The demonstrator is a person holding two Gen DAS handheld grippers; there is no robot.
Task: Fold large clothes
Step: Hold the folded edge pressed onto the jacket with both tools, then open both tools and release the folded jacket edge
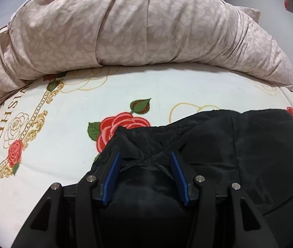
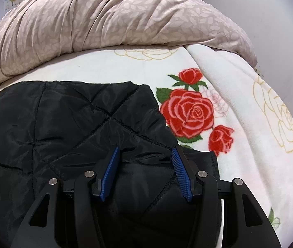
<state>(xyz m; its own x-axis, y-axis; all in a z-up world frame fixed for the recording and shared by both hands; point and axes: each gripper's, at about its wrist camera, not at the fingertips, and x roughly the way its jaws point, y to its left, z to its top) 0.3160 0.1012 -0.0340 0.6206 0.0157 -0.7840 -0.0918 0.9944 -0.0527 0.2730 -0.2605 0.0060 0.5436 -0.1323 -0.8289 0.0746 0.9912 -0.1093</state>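
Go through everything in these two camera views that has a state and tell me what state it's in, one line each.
left gripper: open, fingers straddling bunched black fabric.
right gripper: open, fingers straddling a fabric edge.
black quilted jacket: lying on the bed, partly folded, edges rumpled near both grippers.
rose blanket: spread mostly flat under the jacket.
beige leaf-print duvet: heaped behind the jacket.

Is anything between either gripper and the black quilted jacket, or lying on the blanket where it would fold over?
Nothing visible. The left gripper and right gripper both hang open directly over the black quilted jacket. The rose blanket beyond it is bare up to the beige duvet.
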